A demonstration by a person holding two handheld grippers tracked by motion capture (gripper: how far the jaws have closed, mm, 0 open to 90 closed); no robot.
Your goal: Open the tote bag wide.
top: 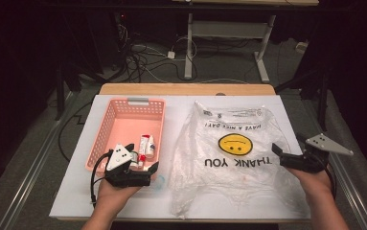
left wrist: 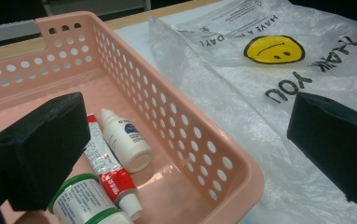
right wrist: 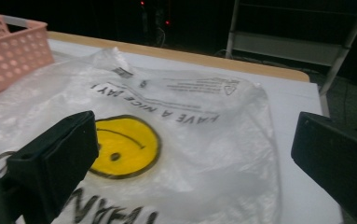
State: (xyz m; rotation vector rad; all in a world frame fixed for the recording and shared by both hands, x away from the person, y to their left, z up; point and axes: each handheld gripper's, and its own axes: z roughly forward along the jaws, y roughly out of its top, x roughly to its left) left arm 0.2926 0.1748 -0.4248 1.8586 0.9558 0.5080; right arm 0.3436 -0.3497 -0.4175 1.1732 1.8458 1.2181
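Lying flat across the right half of the desk (top: 75, 191), the clear plastic bag (top: 229, 177) shows its yellow smiley face (top: 235, 144) and the words THANK YOU upside down in the high view. At about nine o'clock from the bag stands the pink basket (top: 105, 127), its perforated right wall just beside the bag's left edge.

Inside the basket, toward its near end, lie a small white dropper bottle (left wrist: 124, 139), a red-and-white tube (left wrist: 108, 168) touching that bottle's side, and a green-rimmed jar (left wrist: 85, 200) at roughly seven o'clock from the tube, right against it.

The left tongs (top: 144, 157) hover over the basket's near right corner, held in the person's left hand (top: 116, 191). Its jaws stand wide apart and hold nothing; in the left gripper view one jaw hangs above the basket's contents and the other above the bag, with the basket's wall between them.

The right tongs (top: 286, 143) sit at about three o'clock from the smiley face, at the bag's right edge, gripped by the right hand (top: 315, 184). Its jaws are likewise spread wide with nothing between them; in the right gripper view they frame the smiley face and the bag's far right part. Whether they touch the plastic cannot be told.
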